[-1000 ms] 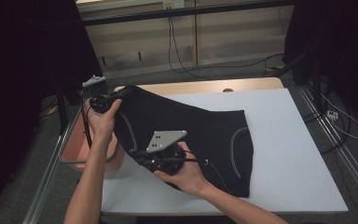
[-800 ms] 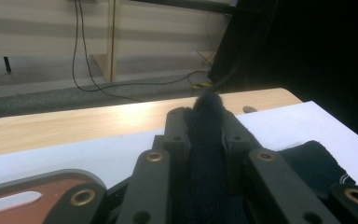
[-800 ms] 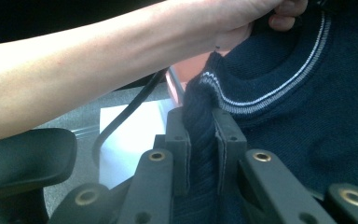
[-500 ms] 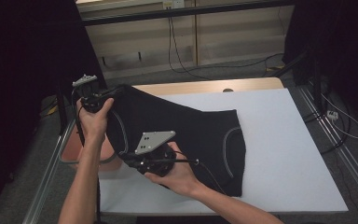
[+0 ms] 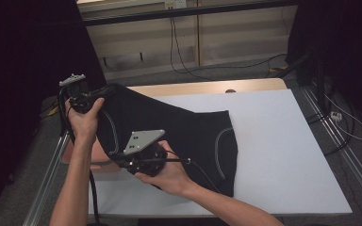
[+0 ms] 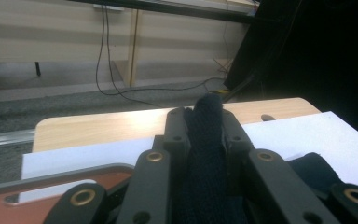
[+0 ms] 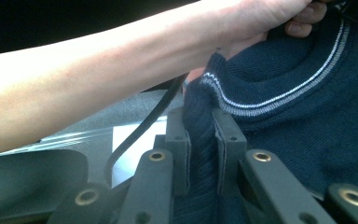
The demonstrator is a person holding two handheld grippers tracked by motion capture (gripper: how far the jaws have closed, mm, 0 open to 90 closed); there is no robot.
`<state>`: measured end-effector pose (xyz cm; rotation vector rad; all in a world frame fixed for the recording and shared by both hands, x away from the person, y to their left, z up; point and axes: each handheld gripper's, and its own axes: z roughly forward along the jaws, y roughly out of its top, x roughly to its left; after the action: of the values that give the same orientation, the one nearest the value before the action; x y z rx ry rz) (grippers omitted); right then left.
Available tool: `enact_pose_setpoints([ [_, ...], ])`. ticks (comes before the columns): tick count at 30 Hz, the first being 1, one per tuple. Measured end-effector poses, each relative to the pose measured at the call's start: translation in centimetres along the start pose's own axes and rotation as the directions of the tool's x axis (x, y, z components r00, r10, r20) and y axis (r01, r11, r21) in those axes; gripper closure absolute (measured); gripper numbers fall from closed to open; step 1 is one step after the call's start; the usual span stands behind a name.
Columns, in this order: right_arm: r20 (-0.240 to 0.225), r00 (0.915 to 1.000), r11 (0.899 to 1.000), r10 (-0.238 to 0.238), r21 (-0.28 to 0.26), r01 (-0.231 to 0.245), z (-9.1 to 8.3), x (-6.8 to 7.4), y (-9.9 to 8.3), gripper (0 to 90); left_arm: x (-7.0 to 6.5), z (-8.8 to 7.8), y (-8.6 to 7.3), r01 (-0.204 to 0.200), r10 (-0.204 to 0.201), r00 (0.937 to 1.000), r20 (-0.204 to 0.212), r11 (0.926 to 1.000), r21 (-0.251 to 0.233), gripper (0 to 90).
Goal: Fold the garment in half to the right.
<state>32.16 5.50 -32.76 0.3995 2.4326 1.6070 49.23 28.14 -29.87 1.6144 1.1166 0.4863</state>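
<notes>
Worktop (image 5: 283,155): white sheet over a wooden top, wood strip showing along the far edge. A reddish-brown tray (image 5: 78,157) sits at the left edge, mostly under the garment and the forearms.

Garment: dark knit vest (image 5: 179,136), navy in the right gripper view, with pale piping round the armholes and neckline. Its right part lies flat on the sheet, centre-left of the worktop; its left part is lifted clear and hangs between the two grippers above the tray.

Left gripper (image 5: 82,96): at the far left corner of the garment. In the left gripper view the fingers (image 6: 175,133) are clamped on a fold of knit that stands up between them.

Right gripper (image 5: 141,157): nearer, at the near-left portion of the garment. In the right gripper view the fingers (image 7: 179,140) are pressed together on a ridge of knit just below the piped edge (image 7: 261,109).

Handling judgement: light, soft, fully limp; sags between holds and has no stiffness of its own. The knit looks grippy, not slippery, but stretches if pulled hard. Best holds are the ribbed, piped edges or shoulder corners, two holds well apart, so the panel hangs flat instead of bunching. Risk: the trailing part dragging and folding on the sheet.
</notes>
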Motion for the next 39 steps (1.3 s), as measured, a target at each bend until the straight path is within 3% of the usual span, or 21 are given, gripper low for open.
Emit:
enact_pose_setpoints([
  [6,-0.001,0.9999,1.000,-0.010,0.001,0.010,0.8,0.3,0.9,79.3,0.4,-0.8,0.8,-0.016,0.016,0.9999,0.000,0.9999,0.006,77.9],
  [11,-0.007,0.9998,1.000,-0.019,-0.008,0.019,1.3,0.6,1.7,79.4,0.7,-1.4,1.2,-0.004,0.004,1.0000,-0.009,1.0000,-0.006,77.9],
  [17,-0.011,0.9999,1.000,-0.007,-0.001,0.007,1.4,0.5,0.9,79.4,0.5,-0.7,0.5,0.005,-0.005,1.0000,0.001,0.9998,0.019,77.9],
  [39,0.049,0.9965,0.998,0.067,-0.022,-0.066,-3.3,-0.9,-3.2,79.5,-3.9,4.0,-0.7,-0.030,0.023,0.9970,0.074,0.9960,0.084,77.9],
])
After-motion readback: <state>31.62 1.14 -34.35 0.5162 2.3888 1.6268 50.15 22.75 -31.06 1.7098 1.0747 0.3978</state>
